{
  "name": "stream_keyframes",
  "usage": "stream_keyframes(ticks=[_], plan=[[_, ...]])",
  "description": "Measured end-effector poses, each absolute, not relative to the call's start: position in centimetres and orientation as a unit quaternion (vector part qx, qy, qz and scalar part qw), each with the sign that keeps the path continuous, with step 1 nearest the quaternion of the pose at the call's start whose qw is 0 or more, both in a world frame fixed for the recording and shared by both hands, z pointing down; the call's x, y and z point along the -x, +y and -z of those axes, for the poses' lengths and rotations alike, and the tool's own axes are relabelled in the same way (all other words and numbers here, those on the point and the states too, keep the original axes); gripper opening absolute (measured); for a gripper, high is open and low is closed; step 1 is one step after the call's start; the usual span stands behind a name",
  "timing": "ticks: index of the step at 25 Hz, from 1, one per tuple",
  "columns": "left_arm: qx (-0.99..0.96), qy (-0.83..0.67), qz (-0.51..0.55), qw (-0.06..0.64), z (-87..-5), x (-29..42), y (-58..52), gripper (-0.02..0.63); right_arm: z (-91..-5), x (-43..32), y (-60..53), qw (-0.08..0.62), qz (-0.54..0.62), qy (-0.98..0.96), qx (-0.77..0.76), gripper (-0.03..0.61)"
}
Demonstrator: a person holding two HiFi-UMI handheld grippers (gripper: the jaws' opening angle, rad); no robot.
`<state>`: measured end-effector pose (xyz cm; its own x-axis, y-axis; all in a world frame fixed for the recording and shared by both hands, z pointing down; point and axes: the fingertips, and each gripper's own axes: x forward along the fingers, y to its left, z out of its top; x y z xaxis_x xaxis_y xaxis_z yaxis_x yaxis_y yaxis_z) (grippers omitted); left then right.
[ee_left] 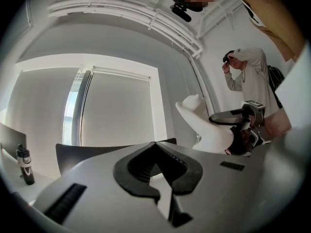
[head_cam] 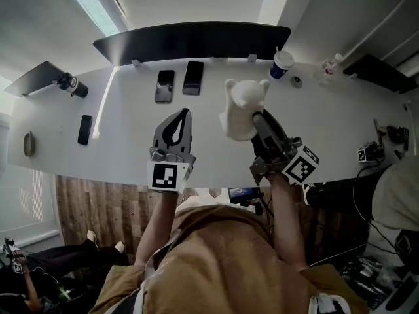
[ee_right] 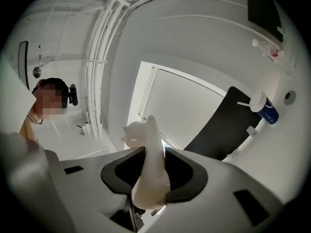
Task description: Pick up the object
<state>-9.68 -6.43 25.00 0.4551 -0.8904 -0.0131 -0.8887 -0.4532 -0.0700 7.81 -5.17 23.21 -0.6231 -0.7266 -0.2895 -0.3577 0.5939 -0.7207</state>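
Figurine (head_cam: 243,106), white, is lying lengthwise along my right gripper (head_cam: 263,128), eared end pointing away from me. I am pinching its lower half between half-parted jaws, apparently clear of table (head_cam: 118,142). My left gripper (head_cam: 177,122) is idling alongside, jaws together, empty.

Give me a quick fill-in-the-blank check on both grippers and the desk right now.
1. The right gripper is shut on a ___ bear.
2. The left gripper has its jaws ___, with nothing between them.
3. Just beyond the left gripper, ___ phones lie side by side on the desk.

Missing words: white; shut; two.
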Motion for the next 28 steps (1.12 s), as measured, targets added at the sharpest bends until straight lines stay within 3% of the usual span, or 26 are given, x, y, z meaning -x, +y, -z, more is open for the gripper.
stream_keyframes(ticks=[28], plan=[[0.859,0.512,0.013,0.017,-25.6,8.9,-6.8,0.006,-24.3,-7.8,-5.7,0.292,0.334,0.835,0.325,0.13]])
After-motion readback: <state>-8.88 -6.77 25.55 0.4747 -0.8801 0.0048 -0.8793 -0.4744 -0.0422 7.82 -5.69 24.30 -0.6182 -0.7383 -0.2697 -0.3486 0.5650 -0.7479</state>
